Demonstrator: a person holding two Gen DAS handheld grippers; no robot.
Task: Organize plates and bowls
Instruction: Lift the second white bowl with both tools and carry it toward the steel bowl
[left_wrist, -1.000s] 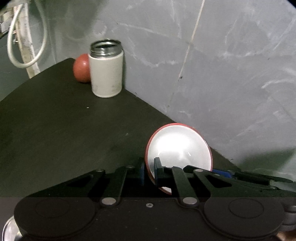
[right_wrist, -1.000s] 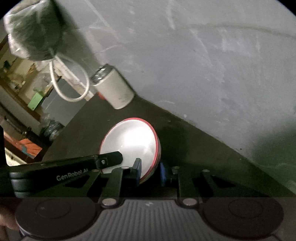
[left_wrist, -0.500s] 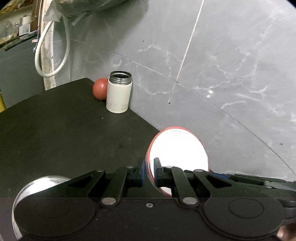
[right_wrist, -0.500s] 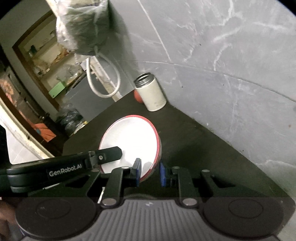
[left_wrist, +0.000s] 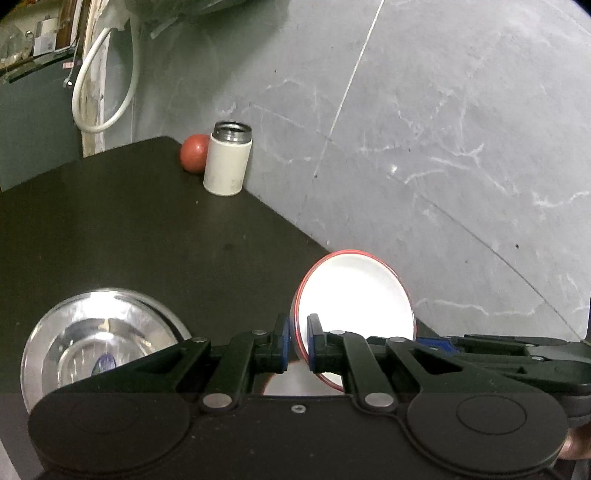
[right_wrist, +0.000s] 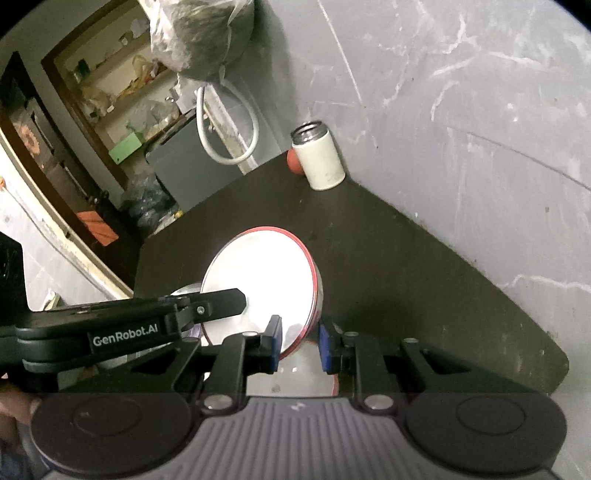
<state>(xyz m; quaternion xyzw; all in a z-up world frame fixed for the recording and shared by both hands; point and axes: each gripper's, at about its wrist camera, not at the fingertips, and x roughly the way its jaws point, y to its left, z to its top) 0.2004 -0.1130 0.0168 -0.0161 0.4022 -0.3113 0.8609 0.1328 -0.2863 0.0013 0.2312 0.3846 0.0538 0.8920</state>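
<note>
A white bowl with a red rim (left_wrist: 354, 295) (right_wrist: 258, 277) is held tilted on edge above the dark table (left_wrist: 147, 240). My left gripper (left_wrist: 297, 332) is shut on its near rim, and its finger (right_wrist: 221, 301) crosses the bowl's face in the right wrist view. My right gripper (right_wrist: 300, 332) is shut on the opposite rim, its blue pad (left_wrist: 436, 339) showing behind the bowl. A second red-rimmed white dish (right_wrist: 295, 369) lies below, mostly hidden by the fingers. A shiny steel bowl (left_wrist: 99, 347) sits on the table at the left.
A white flask with a steel mouth (left_wrist: 227, 162) (right_wrist: 319, 158) and a red ball (left_wrist: 194, 153) stand at the table's far corner against the grey wall. A white hose loop (left_wrist: 103, 92) hangs beyond the table. The table's right edge (right_wrist: 554, 354) drops off.
Both grippers have risen and pulled back with the bowl held between them. The flask now looks smaller and farther, and the steel bowl has come into the left wrist view.
</note>
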